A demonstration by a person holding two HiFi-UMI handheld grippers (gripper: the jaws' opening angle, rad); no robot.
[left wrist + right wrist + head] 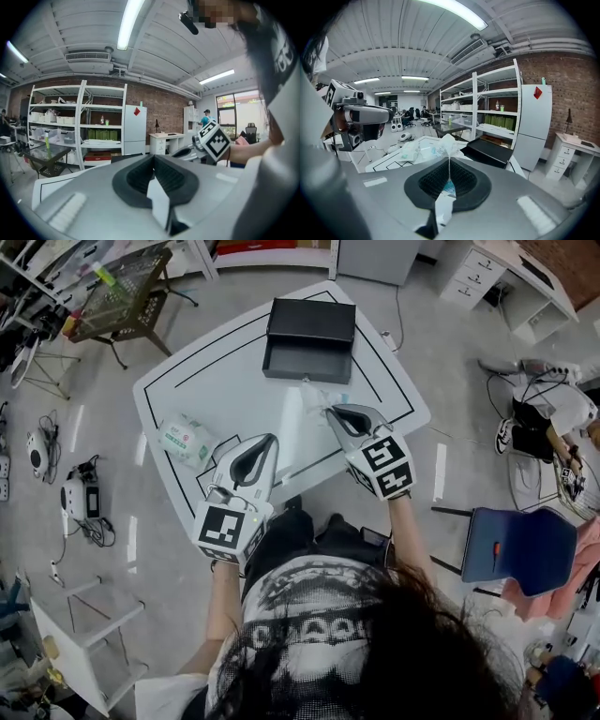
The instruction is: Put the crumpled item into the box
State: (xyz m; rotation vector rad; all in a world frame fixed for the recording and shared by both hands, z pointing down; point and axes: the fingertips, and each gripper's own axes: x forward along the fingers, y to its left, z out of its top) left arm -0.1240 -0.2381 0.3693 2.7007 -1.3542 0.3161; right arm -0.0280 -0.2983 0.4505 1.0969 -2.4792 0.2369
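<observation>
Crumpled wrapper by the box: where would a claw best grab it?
By a thin raised fold on its near edge, coming from the person's side. The crumpled wrapper is soft film that bunches into ridges, and the right claw is shut on one such fold.
</observation>
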